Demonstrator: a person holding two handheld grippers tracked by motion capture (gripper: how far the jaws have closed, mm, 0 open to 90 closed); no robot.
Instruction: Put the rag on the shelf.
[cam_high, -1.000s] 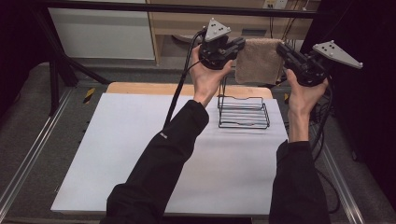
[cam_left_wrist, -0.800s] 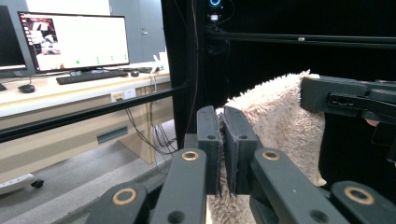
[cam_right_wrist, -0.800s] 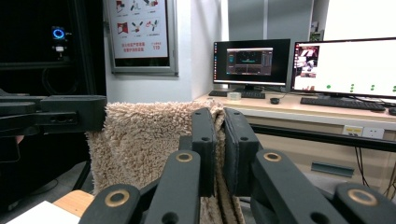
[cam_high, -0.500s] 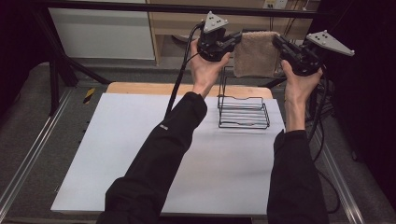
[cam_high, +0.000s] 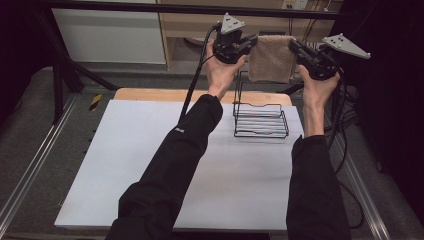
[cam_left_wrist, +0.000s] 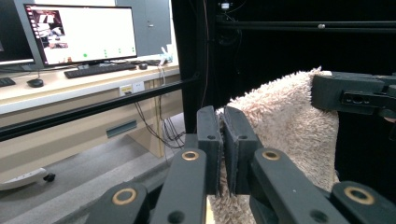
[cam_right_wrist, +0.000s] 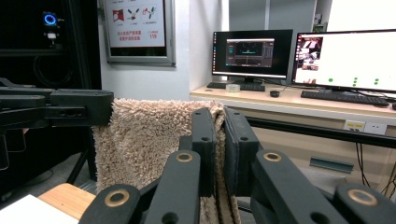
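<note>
I have lifted the towel (cam_high: 270, 59) higher over the last second, and it now hangs stretched between my two grippers, above and behind the wire rack (cam_high: 260, 119). My left gripper (cam_high: 243, 45) pinches one top corner with its jaws closed on the pile; my right gripper (cam_high: 300, 53) pinches the other the same way. I judge the cloth is ready to drape over the rack's upright back. The white mat (cam_high: 150, 165) lies bare before the rack, so there is free room toward me.
</note>
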